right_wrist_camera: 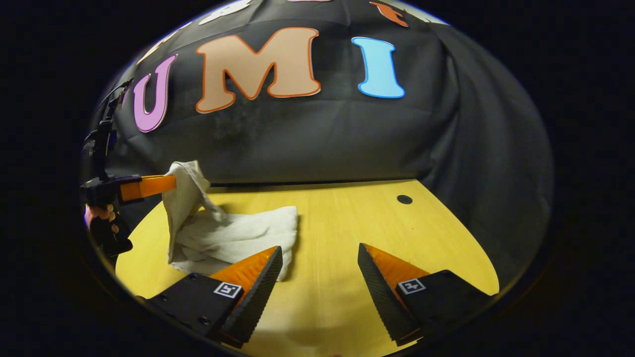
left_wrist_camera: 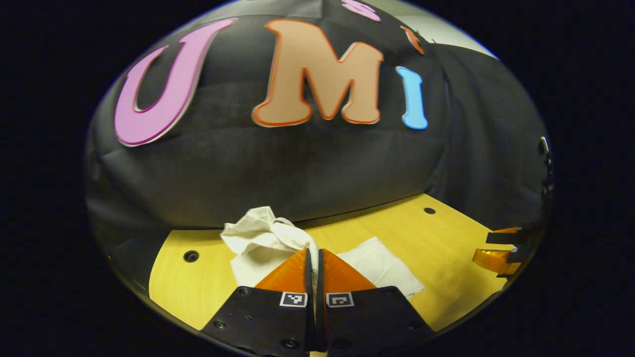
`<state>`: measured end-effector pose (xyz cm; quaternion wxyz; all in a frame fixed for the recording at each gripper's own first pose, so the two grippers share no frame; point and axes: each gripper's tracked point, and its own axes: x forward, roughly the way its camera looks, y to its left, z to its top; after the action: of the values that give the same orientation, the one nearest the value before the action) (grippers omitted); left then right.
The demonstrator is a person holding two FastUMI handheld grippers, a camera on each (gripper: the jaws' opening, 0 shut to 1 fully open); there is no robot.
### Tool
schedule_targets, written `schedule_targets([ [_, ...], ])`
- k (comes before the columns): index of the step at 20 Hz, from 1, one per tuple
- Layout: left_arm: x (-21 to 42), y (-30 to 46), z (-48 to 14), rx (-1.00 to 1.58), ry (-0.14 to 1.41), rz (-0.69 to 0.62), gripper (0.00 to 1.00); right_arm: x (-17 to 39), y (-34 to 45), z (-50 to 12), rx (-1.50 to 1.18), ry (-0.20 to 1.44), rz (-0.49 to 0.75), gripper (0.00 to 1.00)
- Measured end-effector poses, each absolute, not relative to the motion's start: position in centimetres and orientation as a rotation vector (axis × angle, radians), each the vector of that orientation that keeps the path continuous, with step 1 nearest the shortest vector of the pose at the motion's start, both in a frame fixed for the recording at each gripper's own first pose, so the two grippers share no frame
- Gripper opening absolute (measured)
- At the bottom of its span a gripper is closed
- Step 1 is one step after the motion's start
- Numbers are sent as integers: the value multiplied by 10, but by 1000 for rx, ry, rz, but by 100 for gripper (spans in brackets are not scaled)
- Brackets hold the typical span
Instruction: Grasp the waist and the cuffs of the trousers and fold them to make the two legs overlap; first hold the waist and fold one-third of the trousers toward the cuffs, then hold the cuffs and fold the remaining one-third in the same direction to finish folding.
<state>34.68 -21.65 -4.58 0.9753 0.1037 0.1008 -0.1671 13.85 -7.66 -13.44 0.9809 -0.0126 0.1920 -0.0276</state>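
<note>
The yellow wooden table (right_wrist_camera: 347, 238) with its pale grain fills the lower part of both views, backed by the black cloth wall (right_wrist_camera: 317, 139) of the booth, which hangs in soft folds down to the table's far edge. Small dark round holes (right_wrist_camera: 404, 199) mark the tabletop near its far right corner in the right gripper view, and more show in the left gripper view. The white cloth trousers (right_wrist_camera: 233, 235) lie on the left part of the table in the right gripper view, partly flat, with one end drawn up off the surface in a bunched fold. That raised end is pinched by the left gripper (right_wrist_camera: 171, 184), which reaches in from the left edge of the right gripper view with a person's hand (right_wrist_camera: 101, 215) around its handle below. In the left gripper view the left gripper (left_wrist_camera: 315, 258) has its jaws pressed nearly together on the cloth, the crumpled white fabric (left_wrist_camera: 263, 233) rising just beyond the tips and a flatter part spreading to either side on the table. The right gripper (right_wrist_camera: 320, 260) hovers over bare table just to the right of the trousers, its jaws spread wide with nothing between them; its left finger (right_wrist_camera: 258, 282) overlaps the edge of the flat cloth in that view, though whether it touches cannot be told. It also appears at the right edge of the left gripper view (left_wrist_camera: 501, 250).
</note>
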Motion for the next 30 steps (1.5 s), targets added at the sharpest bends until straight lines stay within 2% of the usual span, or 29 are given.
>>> schedule_targets([
  [2, 346, -254, -57, 232, 223, -385, 0, 137, -95, -135, -25, 385, -71, 98],
  [6, 348, -280, -90, 343, 268, -423, 0, 129, -120, -139, -29, 393, -86, 98],
  [7, 346, -284, -100, 360, 288, -434, 0, 127, -125, -140, -29, 396, -88, 95],
  [8, 347, -287, -112, 371, 306, -442, 2, 125, -129, -142, -29, 400, -89, 98],
  [11, 335, -294, -130, 352, 349, -480, 11, 124, -132, -144, -23, 402, -85, 98],
  [13, 323, -302, -138, 333, 367, -516, 23, 126, -131, -143, -16, 401, -77, 98],
  [15, 312, -309, -143, 294, 379, -546, 60, 128, -125, -140, -5, 389, -59, 98],
  [17, 308, -301, -135, 253, 358, -517, 77, 131, -115, -127, 2, 344, -35, 98],
  [18, 305, -287, -129, 246, 343, -480, 91, 132, -108, -119, 6, 319, -19, 98],
  [19, 303, -274, -120, 234, 325, -446, 97, 133, -102, -112, 8, 298, -4, 98],
  [20, 300, -265, -112, 213, 315, -419, 97, 133, -95, -105, 10, 279, 11, 95],
  [21, 294, -254, -104, 186, 312, -393, 96, 133, -84, -99, 14, 267, 35, 98],
  [30, 234, -155, -60, 136, 298, -211, 94, 108, 5, -66, 80, 221, 159, 98],
])
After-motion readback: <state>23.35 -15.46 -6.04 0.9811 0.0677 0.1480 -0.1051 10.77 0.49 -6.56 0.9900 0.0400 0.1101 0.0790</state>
